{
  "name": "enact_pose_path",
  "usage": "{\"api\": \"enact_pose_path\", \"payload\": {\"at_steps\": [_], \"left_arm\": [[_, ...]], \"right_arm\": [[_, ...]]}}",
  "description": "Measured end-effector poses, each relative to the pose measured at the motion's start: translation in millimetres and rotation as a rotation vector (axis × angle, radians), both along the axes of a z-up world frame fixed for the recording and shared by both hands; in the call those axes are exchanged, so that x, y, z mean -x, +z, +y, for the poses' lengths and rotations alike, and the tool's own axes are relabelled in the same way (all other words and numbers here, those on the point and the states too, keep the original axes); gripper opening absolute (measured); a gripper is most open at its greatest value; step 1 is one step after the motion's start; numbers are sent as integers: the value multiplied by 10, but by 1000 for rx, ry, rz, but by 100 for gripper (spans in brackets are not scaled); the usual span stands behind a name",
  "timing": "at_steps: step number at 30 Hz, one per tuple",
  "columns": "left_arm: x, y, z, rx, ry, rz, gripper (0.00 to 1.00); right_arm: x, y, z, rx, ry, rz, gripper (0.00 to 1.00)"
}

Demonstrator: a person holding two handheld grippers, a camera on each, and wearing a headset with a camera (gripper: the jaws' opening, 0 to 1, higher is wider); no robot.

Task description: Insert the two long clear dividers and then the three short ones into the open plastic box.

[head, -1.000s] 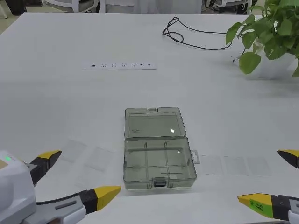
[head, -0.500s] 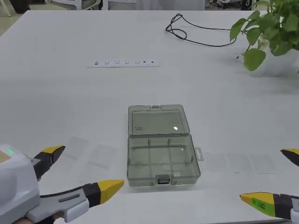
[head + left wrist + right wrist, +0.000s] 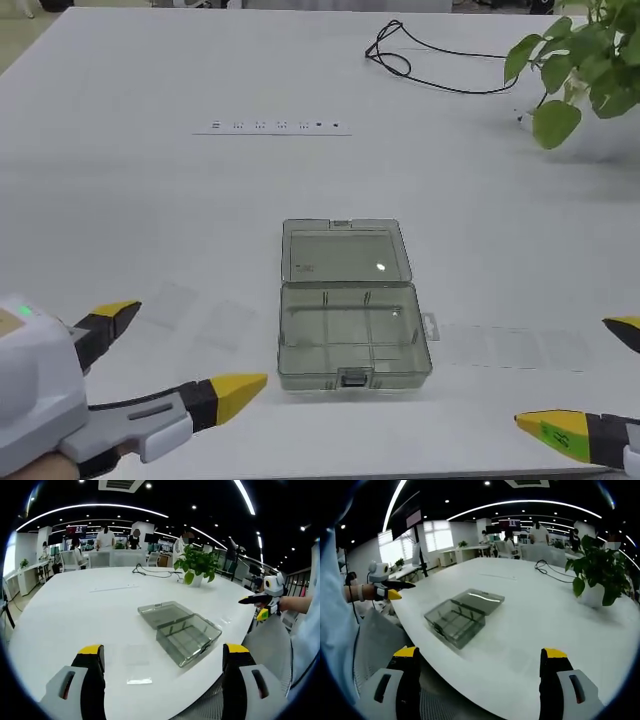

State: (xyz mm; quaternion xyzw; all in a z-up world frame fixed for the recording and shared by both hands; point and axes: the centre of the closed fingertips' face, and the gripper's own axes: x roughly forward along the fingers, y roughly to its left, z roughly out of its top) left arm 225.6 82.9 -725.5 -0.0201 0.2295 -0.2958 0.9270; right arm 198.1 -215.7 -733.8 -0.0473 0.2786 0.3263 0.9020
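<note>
White workbench, open plastic box ahead between left gripper and right gripper, both spread wide, holding nothing

I look down on the table; left tool and right tool views sit low, sharing the box ahead.

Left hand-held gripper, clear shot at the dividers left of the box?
Likely yes. The left hand-held gripper is open, with bare table between it and the clear dividers; the open box sits off to one side. They lie flat, though.
</note>
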Motion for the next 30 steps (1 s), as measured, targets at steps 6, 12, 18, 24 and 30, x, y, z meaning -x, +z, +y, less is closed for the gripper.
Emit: {"api": "enact_pose_path", "payload": {"at_steps": [6,12,18,24,30], "left_arm": [[-7,75,32,11,25,6,100],[17,145,3,6,24,18,100],[16,173,-62,20,37,7,100],[66,157,-51,4,55,22,100],[40,107,-22,-9,61,22,99]], "right_arm": [[-1,50,7,13,9,11,100],[42,117,54,10,36,29,100],[83,198,-32,17,46,11,100],[138,209,-92,21,62,13,100],[148,258,-133,-3,32,-9,100]]}}
